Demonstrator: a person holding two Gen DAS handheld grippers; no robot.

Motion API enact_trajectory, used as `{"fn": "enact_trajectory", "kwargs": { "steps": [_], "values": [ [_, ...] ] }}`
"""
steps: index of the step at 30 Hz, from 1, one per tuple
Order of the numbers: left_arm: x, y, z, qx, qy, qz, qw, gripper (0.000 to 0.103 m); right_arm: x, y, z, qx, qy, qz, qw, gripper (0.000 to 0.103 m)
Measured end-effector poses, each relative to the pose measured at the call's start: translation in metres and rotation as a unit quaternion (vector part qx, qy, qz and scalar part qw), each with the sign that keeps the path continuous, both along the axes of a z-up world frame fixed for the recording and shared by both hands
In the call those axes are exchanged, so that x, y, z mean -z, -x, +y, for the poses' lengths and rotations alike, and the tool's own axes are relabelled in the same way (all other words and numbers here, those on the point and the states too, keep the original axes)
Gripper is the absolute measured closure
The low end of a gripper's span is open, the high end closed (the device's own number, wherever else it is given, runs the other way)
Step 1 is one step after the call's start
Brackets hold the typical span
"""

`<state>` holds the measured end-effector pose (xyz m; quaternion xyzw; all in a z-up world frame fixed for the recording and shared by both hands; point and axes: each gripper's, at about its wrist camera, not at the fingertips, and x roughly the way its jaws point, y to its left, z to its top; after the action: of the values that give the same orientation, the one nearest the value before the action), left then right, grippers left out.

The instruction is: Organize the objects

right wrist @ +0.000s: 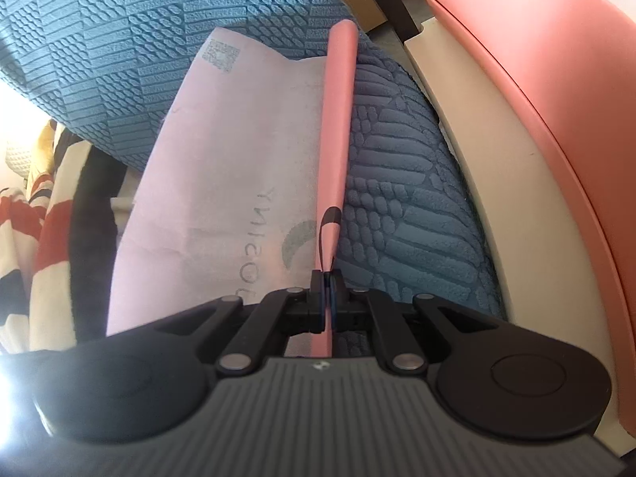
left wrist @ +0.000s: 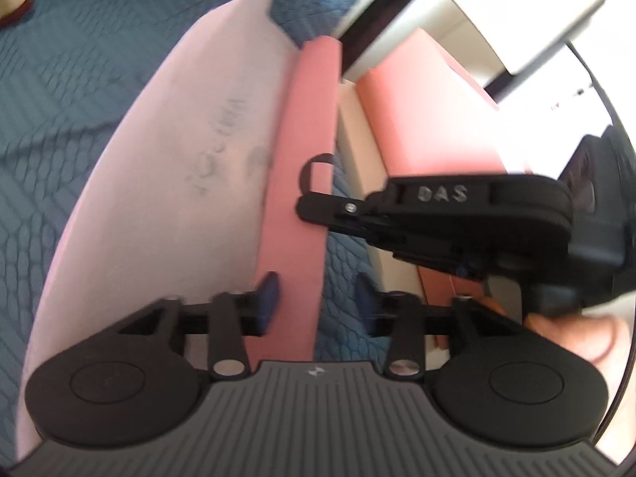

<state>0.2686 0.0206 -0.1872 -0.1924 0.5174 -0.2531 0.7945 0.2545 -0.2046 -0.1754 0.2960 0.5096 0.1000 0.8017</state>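
Note:
A flat pale pink bag (left wrist: 179, 159) with grey lettering lies on a blue textured cover. A salmon-pink folded edge (left wrist: 306, 119) runs along the bag's right side, and a thin black loop (left wrist: 314, 167) hangs from it. My left gripper (left wrist: 316, 304) is open, and the salmon edge passes between its blue pads close to the left one. My right gripper (left wrist: 314, 206) comes in from the right and pinches that edge just below the loop. In the right wrist view the right gripper (right wrist: 328, 302) is shut on the salmon edge (right wrist: 338, 119), with the loop (right wrist: 328, 230) just beyond its pads and the bag (right wrist: 222, 159) to the left.
The blue textured cover (right wrist: 119, 39) spreads under and behind the bag. A cream and salmon-pink padded piece (right wrist: 536, 119) curves along the right. Striped red, white and dark cloth (right wrist: 39, 238) sits at the far left. A hand (left wrist: 576, 334) holds the right gripper.

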Motion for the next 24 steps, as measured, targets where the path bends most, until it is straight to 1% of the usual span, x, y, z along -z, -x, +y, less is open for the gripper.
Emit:
{"fn": "enact_trajectory", "kwargs": {
  "steps": [3, 6, 9, 10, 12, 14, 17, 22, 24],
  "values": [
    [-0.005, 0.007, -0.007, 0.015, -0.022, -0.024, 0.9994, 0.053, -0.001, 0.0, -0.001, 0.002, -0.003, -0.001, 1.0, 0.097],
    [-0.005, 0.009, -0.012, 0.025, -0.054, -0.039, 0.9974, 0.055, -0.002, 0.0, -0.001, 0.003, -0.005, -0.001, 1.0, 0.097],
    [-0.005, 0.017, -0.014, 0.038, -0.085, -0.059, 0.9938, 0.066, -0.002, 0.0, -0.002, 0.006, -0.004, -0.001, 1.0, 0.097],
    [-0.006, 0.019, -0.016, 0.043, -0.099, -0.065, 0.9921, 0.073, -0.003, 0.0, -0.002, 0.007, -0.003, -0.001, 1.0, 0.097],
    [-0.006, 0.02, -0.017, 0.045, -0.109, -0.072, 0.9904, 0.078, -0.002, 0.0, -0.003, 0.01, -0.001, 0.001, 1.0, 0.097],
    [-0.009, 0.021, -0.016, 0.039, -0.102, -0.075, 0.9912, 0.084, -0.002, 0.0, -0.004, 0.012, 0.001, 0.001, 1.0, 0.097],
    [-0.007, 0.019, -0.008, 0.022, -0.074, -0.06, 0.9952, 0.087, -0.003, 0.001, -0.005, 0.018, 0.003, -0.002, 1.0, 0.097],
    [-0.005, 0.016, 0.006, -0.005, -0.028, -0.03, 0.9991, 0.091, -0.01, 0.002, -0.003, 0.021, 0.006, -0.015, 1.0, 0.095],
    [-0.003, 0.012, -0.001, -0.02, -0.012, -0.018, 0.9996, 0.091, -0.013, 0.002, -0.002, 0.022, 0.011, -0.025, 0.999, 0.095]
  ]
}}
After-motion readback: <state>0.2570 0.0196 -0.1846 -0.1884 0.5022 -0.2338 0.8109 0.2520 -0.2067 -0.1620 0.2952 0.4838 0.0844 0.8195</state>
